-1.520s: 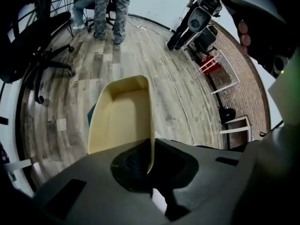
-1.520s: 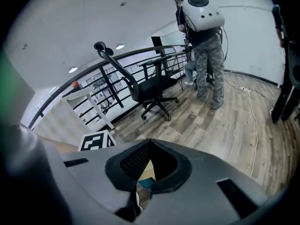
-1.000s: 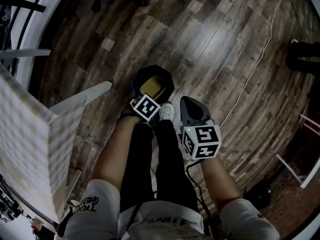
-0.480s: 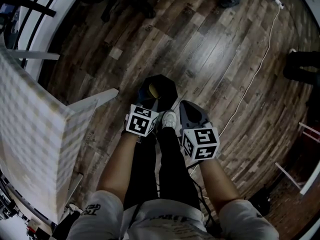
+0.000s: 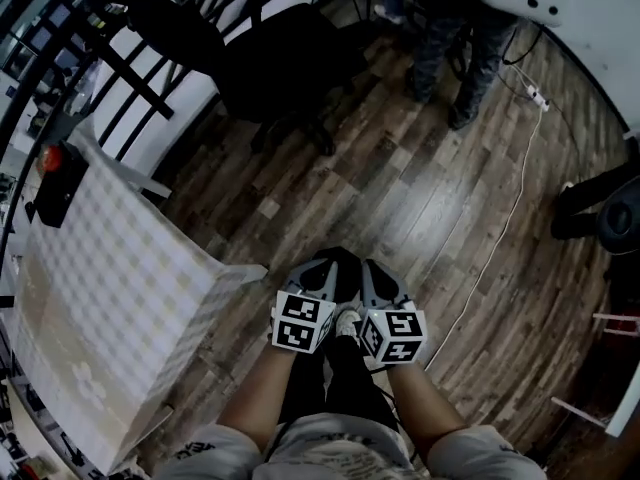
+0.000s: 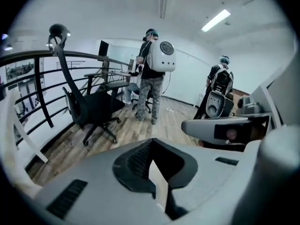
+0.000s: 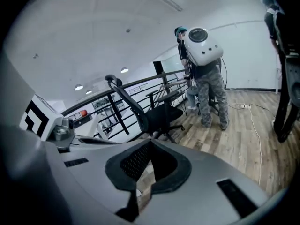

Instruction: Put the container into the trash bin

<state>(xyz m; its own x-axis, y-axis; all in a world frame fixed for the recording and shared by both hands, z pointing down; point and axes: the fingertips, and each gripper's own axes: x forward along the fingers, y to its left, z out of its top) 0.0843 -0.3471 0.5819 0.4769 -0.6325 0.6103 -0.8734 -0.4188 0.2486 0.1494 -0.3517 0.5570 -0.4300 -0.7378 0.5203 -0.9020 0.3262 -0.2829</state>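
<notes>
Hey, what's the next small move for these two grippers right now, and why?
Probably just lower both and pause: the left gripper and right gripper are shut on nothing, side by side above the wood floor, and no container shows in any view.

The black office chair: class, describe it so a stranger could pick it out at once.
Start from the black railing at the edge of the wood floor. The office chair stands just before it, left of a standing person. Its mark: a star base and a tall back topped by a headrest.
</notes>
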